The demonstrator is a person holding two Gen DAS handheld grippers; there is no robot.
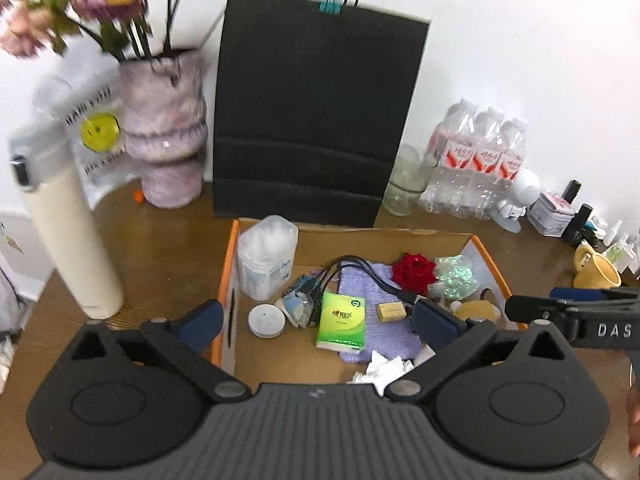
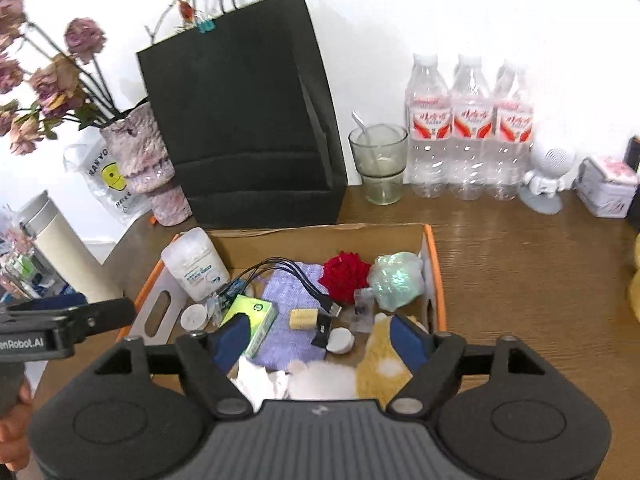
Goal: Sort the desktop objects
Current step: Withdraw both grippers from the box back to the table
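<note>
Hovering over the cardboard box (image 2: 434,264), both grippers wide open, empty.
Green tissue pack (image 1: 342,320): light, soft (squashes easily); pinch across narrow sides.

Three clear plastic water bottles with red labels (image 2: 468,128), one black paper bag (image 2: 240,120), one red fabric rose (image 2: 346,272), two white round discs (image 2: 194,317), one cardboard box (image 2: 434,264)

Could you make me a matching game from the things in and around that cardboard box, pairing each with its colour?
Things:
1. tissue pack
2. rose
3. paper bag
4. mug

Colours:
A. black
B. yellow
C. green
D. red

Pairs: 1-C, 2-D, 3-A, 4-B
</note>
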